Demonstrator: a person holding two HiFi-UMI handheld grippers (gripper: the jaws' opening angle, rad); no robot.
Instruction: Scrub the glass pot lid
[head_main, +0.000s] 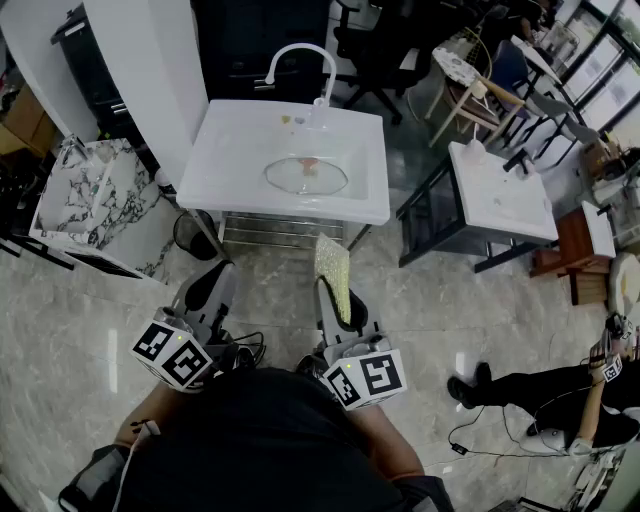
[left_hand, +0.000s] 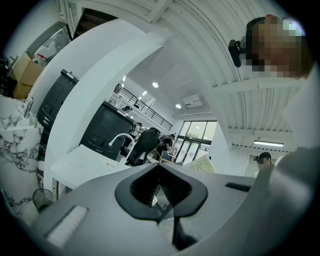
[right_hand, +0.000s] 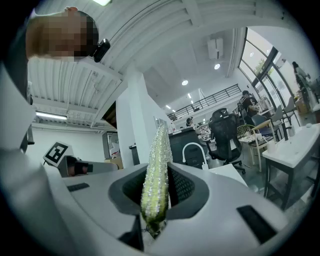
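Observation:
The glass pot lid lies flat in the basin of the white sink, far ahead of both grippers. My right gripper is shut on a yellow-green scrubbing sponge that stands up between its jaws; in the right gripper view the sponge rises glittering out of the jaws. My left gripper is held low at the left, near the right one, its jaws closed together with nothing between them. Both grippers are well short of the sink.
A curved white faucet stands at the sink's back. A marble-patterned cabinet is at left, a second white sink table at right. A person sits on the floor at the right. Tiled floor lies between me and the sink.

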